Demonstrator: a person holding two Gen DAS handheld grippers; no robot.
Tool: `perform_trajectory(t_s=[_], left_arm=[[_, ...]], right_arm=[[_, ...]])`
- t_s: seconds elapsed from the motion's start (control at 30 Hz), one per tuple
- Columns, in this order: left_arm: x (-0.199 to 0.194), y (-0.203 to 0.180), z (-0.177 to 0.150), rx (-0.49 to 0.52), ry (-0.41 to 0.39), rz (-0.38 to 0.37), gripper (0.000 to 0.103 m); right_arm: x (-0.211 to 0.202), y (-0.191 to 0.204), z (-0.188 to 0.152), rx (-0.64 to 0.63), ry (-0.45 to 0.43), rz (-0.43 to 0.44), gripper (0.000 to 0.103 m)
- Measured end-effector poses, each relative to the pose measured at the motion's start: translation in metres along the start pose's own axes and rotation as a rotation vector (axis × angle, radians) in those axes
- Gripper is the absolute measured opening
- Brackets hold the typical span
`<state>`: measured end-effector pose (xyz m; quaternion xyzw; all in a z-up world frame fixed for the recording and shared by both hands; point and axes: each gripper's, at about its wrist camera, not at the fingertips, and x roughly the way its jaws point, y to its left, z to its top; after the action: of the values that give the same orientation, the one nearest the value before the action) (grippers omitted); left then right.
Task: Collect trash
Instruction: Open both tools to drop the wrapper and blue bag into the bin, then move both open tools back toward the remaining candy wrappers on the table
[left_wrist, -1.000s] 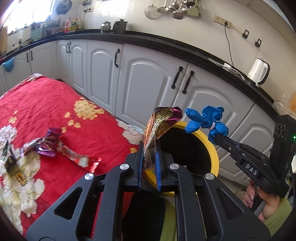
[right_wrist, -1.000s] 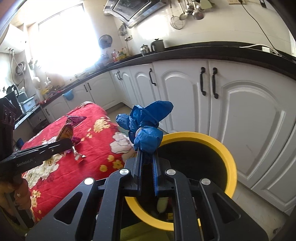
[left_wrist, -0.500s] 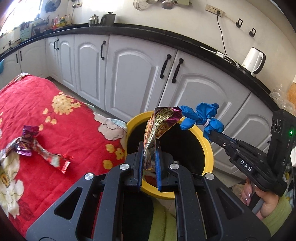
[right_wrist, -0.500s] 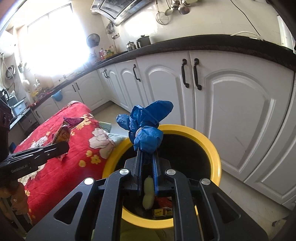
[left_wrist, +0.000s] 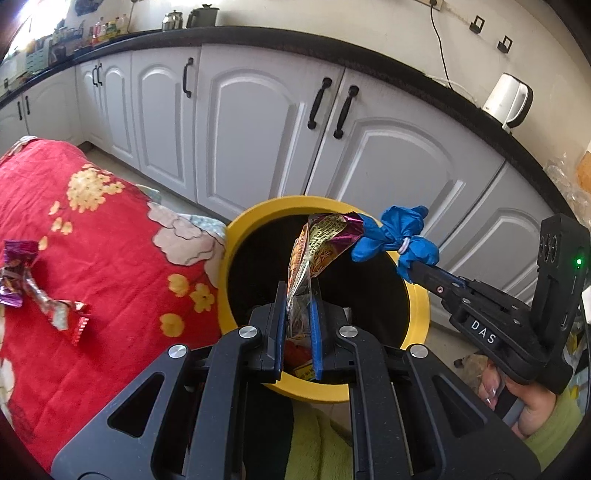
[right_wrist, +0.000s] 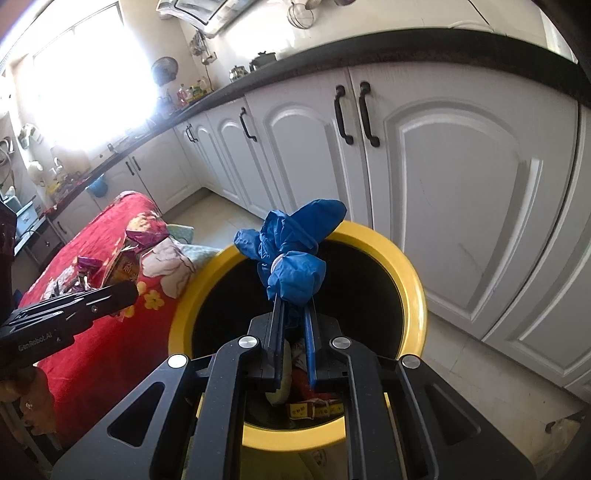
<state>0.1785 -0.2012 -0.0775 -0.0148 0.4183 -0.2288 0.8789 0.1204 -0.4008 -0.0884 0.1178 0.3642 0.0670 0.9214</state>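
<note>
Both claws (left_wrist: 298, 314) (right_wrist: 293, 325) held trash, a wrapper (left_wrist: 317, 247) and a glove (right_wrist: 291, 254), over the bin (right_wrist: 413, 295); another wrapper (left_wrist: 40, 295) waited at left.

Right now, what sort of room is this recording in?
A home kitchen, most likely: white base cabinets under a dark countertop, an electric kettle plugged in, and utensils hanging on the wall.

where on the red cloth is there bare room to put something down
The red floral cloth is bare between the crumpled foil wrapper near its left edge and the yellow-rimmed black bin. The bin mouth is crowded: the left gripper holds a snack wrapper there, the right gripper a knotted blue bag.
</note>
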Motion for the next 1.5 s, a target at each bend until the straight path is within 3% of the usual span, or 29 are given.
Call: perform_trajectory(t_s=[0.23, 0.3, 0.33, 0.37, 0.4, 0.43, 0.53, 0.77, 1.5], left_arm=[[0.02, -0.004, -0.001, 0.002, 0.038, -0.006, 0.007], [0.023, -0.003, -0.001, -0.004, 0.043, -0.006, 0.01], [0.024, -0.002, 0.0, -0.008, 0.045, -0.002, 0.021], [0.024, 0.0, 0.001, -0.019, 0.037, 0.011, 0.043], [0.023, 0.002, 0.001, -0.028, 0.032, 0.014, 0.053], [0.022, 0.004, 0.001, -0.042, 0.024, 0.01, 0.058], [0.019, 0.011, 0.002, -0.063, 0.014, 0.021, 0.062], [0.002, 0.026, 0.0, -0.094, -0.031, 0.056, 0.092], [-0.061, 0.051, 0.001, -0.118, -0.164, 0.137, 0.092]], right_arm=[[0.012, -0.009, -0.007, 0.023, 0.039, -0.007, 0.011], [0.015, -0.012, -0.008, 0.036, 0.048, -0.015, 0.023], [0.016, -0.015, -0.007, 0.044, 0.046, -0.02, 0.028], [0.016, -0.016, -0.007, 0.051, 0.044, -0.025, 0.038], [0.015, -0.018, -0.007, 0.057, 0.04, -0.029, 0.043], [0.014, -0.02, -0.007, 0.063, 0.033, -0.034, 0.044], [0.01, -0.022, -0.007, 0.074, 0.019, -0.043, 0.052], [0.005, -0.019, -0.005, 0.074, -0.002, -0.039, 0.06], [-0.021, 0.033, 0.01, -0.013, -0.069, 0.031, 0.071]])
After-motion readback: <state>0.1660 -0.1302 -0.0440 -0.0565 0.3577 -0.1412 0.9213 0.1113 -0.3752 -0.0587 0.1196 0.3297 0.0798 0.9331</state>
